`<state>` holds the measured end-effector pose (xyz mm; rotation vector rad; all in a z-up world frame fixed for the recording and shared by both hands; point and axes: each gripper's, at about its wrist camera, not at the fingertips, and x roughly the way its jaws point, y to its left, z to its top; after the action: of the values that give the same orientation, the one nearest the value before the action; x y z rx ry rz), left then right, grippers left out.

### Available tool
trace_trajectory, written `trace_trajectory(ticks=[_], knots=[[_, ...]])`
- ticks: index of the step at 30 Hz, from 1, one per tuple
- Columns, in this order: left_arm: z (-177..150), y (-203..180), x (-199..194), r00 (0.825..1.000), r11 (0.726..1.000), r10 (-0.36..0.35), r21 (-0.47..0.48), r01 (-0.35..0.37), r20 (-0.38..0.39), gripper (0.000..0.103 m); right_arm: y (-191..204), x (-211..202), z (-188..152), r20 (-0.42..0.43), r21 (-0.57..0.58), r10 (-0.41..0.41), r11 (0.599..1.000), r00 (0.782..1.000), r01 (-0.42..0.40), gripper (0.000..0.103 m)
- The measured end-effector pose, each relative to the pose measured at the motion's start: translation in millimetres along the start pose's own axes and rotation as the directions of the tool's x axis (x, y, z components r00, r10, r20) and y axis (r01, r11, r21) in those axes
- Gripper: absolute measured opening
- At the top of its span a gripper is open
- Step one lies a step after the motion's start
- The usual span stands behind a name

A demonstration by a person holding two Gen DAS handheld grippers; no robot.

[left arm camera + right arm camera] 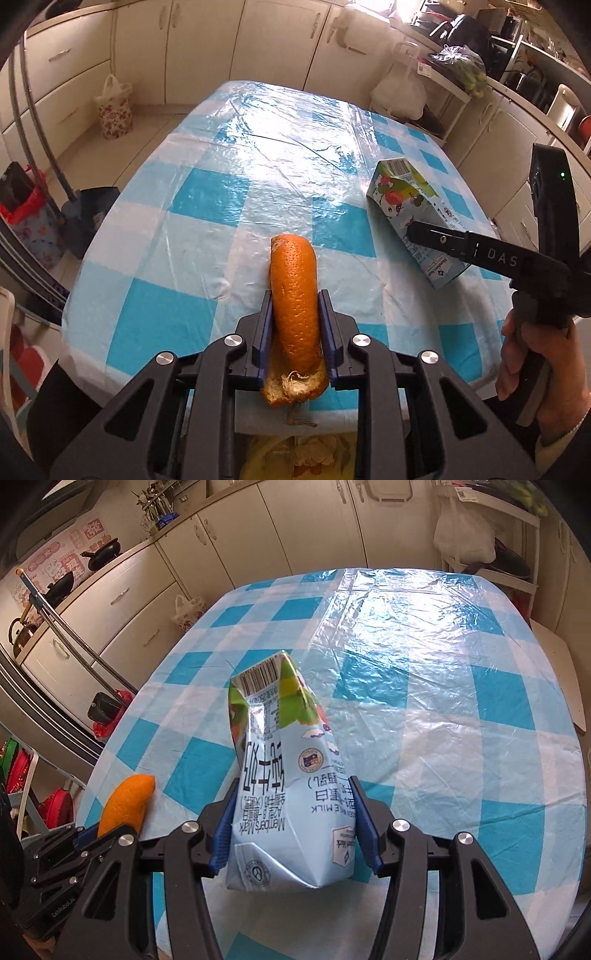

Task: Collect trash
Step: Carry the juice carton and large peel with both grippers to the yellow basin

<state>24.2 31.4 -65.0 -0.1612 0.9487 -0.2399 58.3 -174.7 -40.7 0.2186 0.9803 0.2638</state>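
Left tool [295, 295] clamped on an orange peel [295, 306], lower centre of the frame, above the checked desk [207, 206] — right tool [293, 786] clamped on a dented milk carton [284, 775], centre of its frame

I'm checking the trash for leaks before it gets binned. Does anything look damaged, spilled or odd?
No spill shows on the tablecloth. The milk carton in the right hand-held gripper is dented and creased, its walls caved in. The orange peel in the left hand-held gripper has a ragged, torn lower end.
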Motion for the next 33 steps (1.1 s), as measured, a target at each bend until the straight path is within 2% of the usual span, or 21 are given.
trace_trajectory(ticks=[9, 16, 25, 33], knots=[[-3, 21, -38, 0.998, 0.997, -0.031, -0.068, 0.034, 0.048, 0.022, 4, -18, -24, 0.040, 0.100, 0.077, 0.992, 0.996, -0.081, 0.055], [-10, 28, -63, 0.995, 0.993, -0.069, -0.091, 0.075, 0.070, 0.022, -7, -41, -38, 0.107, 0.200, 0.146, 0.966, 0.983, -0.166, 0.055], [-25, 20, -87, 0.991, 0.992, -0.097, -0.068, 0.103, 0.091, 0.022, -7, -66, -56, 0.177, 0.240, 0.190, 0.943, 0.966, -0.229, 0.055], [-41, 11, -108, 0.988, 0.992, -0.117, -0.035, 0.121, 0.103, 0.022, -9, -85, -74, 0.212, 0.248, 0.196, 0.937, 0.957, -0.247, 0.055]])
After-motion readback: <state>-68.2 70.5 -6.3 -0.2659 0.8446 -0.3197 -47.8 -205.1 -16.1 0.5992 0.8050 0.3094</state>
